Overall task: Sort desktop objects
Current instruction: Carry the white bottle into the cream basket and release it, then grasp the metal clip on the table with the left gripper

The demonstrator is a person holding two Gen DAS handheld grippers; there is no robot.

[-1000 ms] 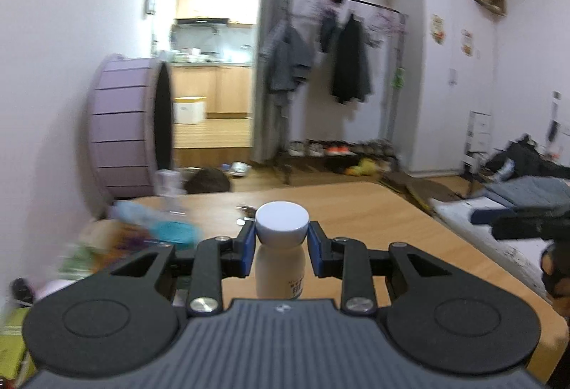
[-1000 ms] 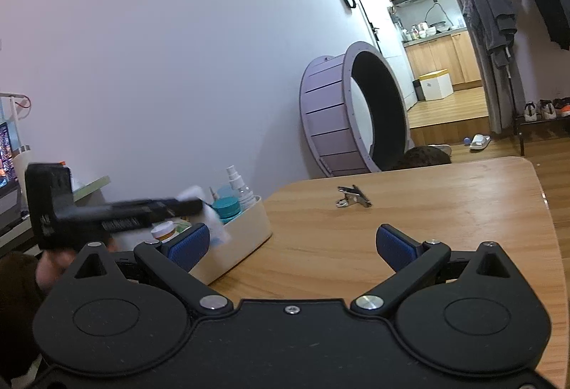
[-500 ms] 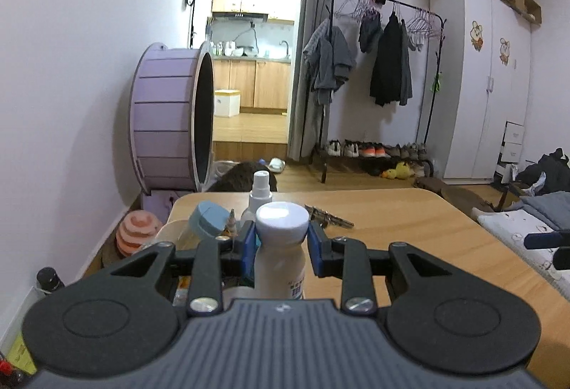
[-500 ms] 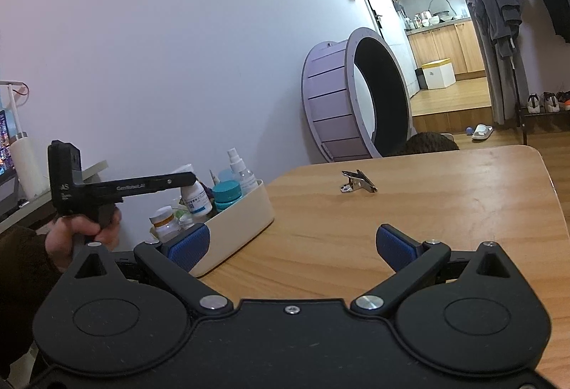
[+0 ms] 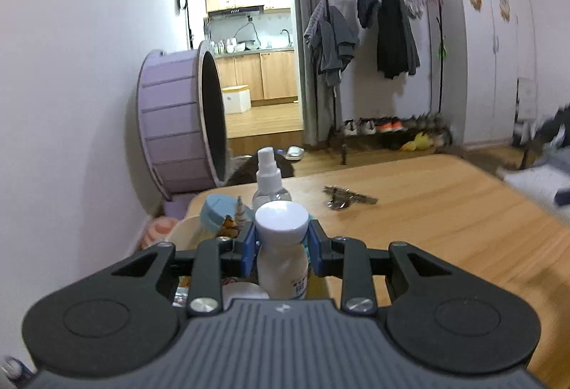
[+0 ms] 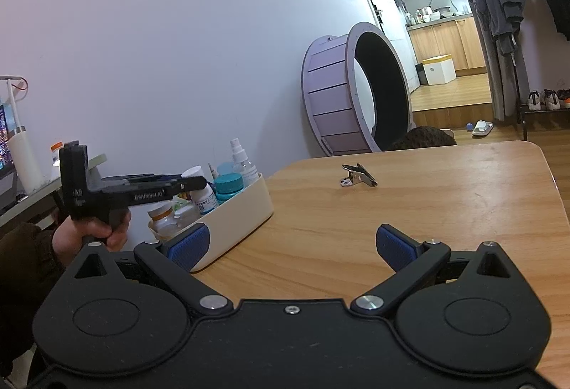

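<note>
My left gripper (image 5: 282, 248) is shut on a white pill bottle (image 5: 282, 257) with a white cap, held upright over the cream organizer box (image 6: 237, 225). From the right wrist view the left gripper (image 6: 194, 183) holds the bottle (image 6: 199, 191) among the things in the box. A clear spray bottle (image 5: 269, 180), a blue-lidded jar (image 5: 217, 216) and an orange-capped bottle (image 6: 162, 216) stand in the box. A metal clip (image 6: 358, 175) lies on the wooden table (image 6: 427, 211). My right gripper (image 6: 292, 244) is open and empty above the table, right of the box.
A purple wheel (image 6: 352, 104) stands beyond the table's far edge by the wall. A clothes rack (image 5: 381, 68) and a doorway lie further back. The table's right edge (image 6: 552, 182) is rounded. A white cup (image 6: 23, 157) stands at far left.
My left gripper has swung left with the white bottle and come down over the organizer box. My right gripper has stayed open and nearly still.
</note>
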